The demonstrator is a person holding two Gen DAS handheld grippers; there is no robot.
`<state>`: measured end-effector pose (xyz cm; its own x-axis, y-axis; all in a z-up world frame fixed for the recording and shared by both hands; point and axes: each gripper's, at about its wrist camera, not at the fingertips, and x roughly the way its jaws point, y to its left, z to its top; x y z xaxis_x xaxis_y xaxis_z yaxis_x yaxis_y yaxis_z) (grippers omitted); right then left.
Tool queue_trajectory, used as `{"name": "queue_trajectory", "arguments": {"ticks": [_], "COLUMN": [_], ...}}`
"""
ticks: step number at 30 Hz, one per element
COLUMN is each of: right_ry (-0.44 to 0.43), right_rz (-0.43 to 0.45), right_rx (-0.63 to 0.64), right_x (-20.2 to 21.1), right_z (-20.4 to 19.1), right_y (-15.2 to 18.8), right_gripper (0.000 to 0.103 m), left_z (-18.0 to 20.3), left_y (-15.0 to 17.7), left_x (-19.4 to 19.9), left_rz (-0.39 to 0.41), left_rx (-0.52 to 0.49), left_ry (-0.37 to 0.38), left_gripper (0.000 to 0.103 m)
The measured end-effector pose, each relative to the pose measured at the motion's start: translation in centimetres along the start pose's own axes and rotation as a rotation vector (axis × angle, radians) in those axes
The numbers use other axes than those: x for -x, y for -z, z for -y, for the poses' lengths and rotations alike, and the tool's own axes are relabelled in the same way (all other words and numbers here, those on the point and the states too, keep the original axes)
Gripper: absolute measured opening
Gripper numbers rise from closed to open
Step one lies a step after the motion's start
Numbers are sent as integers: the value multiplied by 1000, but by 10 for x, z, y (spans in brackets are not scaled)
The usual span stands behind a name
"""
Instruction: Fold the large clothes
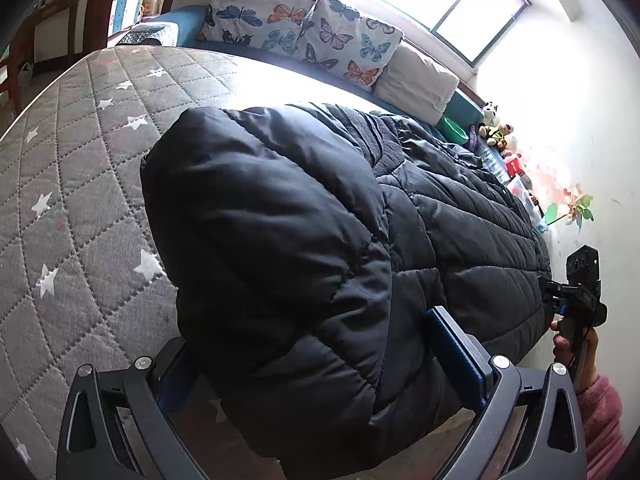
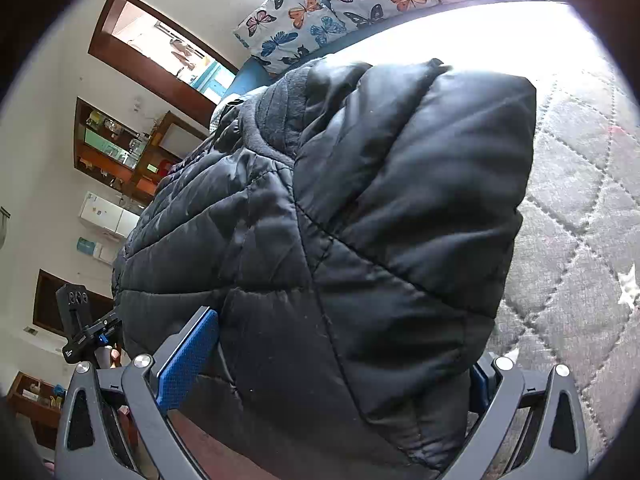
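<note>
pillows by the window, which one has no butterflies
The plain cream pillow, nearest the green bowl; the other two carry butterfly prints.

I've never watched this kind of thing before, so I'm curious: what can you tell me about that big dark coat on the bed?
The coat is a black quilted puffer with a slightly shiny shell and a dark fleecy lining at the collar. It lies lengthwise on the grey star-patterned mattress, bulky and creased, partly folded over itself. Its near edge sits between the blue-padded fingers of the left gripper and the right gripper, one at each end; both jaws stand wide around the thick fabric.
</note>
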<state>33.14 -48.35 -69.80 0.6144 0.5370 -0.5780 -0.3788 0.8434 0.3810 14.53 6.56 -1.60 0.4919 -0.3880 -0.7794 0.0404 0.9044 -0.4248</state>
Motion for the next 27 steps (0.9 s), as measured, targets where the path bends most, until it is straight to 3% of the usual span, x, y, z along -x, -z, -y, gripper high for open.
{"name": "queue_trajectory", "arguments": {"ticks": [11, 15, 20, 27], "right_ry": [0, -4, -4, -1], "right_rz": [11, 21, 21, 14], "right_rx": [-5, -6, -1, -3], "right_x": [0, 0, 0, -1], "right_z": [4, 6, 8, 10], "right_y": [1, 2, 3, 2], "right_gripper": [103, 103, 103, 103], "left_z": [-20, -40, -57, -73], "left_y": [-3, 0, 5, 1], "left_x": [16, 22, 32, 6], "left_rz": [12, 14, 39, -46], "left_rx": [28, 110, 152, 240], "left_ry": [41, 93, 105, 258], "left_gripper": [103, 103, 103, 103]}}
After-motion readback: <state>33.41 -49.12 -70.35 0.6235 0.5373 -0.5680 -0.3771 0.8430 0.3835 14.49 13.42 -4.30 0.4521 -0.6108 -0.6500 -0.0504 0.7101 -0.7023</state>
